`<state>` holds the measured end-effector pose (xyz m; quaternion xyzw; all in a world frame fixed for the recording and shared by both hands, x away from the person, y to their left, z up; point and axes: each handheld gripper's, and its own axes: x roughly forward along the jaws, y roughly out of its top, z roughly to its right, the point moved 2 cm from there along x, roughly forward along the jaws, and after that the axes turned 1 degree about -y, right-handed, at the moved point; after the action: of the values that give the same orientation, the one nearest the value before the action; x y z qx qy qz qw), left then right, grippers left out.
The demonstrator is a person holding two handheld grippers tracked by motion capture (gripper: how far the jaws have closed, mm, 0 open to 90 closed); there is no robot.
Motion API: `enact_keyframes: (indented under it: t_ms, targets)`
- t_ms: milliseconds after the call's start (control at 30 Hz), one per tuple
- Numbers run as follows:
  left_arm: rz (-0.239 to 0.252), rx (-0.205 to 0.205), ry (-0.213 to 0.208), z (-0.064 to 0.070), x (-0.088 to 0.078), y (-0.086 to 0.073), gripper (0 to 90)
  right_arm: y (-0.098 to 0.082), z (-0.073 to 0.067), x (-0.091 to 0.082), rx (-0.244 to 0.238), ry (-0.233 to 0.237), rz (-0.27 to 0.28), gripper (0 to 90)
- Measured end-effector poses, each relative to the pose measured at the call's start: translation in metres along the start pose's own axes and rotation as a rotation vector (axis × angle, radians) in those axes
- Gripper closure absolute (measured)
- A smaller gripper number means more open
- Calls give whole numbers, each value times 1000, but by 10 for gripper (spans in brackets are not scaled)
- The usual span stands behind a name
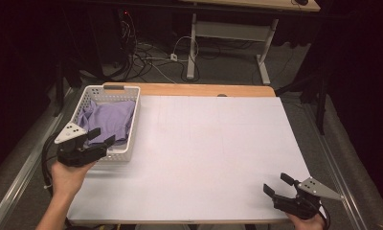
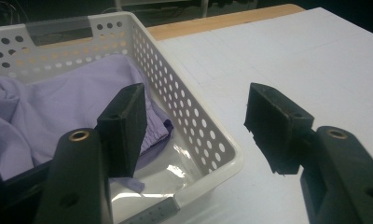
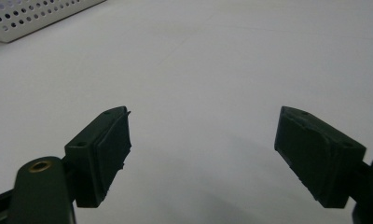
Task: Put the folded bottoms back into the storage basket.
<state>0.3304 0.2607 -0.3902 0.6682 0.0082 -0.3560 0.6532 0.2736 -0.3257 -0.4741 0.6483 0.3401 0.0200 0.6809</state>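
A white-covered surface [image 1: 204, 153] was seen carrying a perforated white basket [image 1: 132, 125] at its left, lilac cloth [image 1: 108, 120] bundled inside, while the left tool [image 1: 101, 138] and right tool [image 1: 276, 184] were held wide open, empty.

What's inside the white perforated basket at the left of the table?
A crumpled lilac cloth fills most of the white basket. In the left gripper view a bare patch of shiny basket floor shows at the near corner. Anything beneath the cloth is covered and cannot be seen.
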Motion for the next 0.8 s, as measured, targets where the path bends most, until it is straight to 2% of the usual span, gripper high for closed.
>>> enact_keyframes:
  t_ms: [300,800]
  targets:
    - [4,8,2,4,-1,-8,370,0,0,0,0,0,1,191]
    - [7,-8,1,4,-3,-22,356,0,0,0,-1,-2,-1,191]
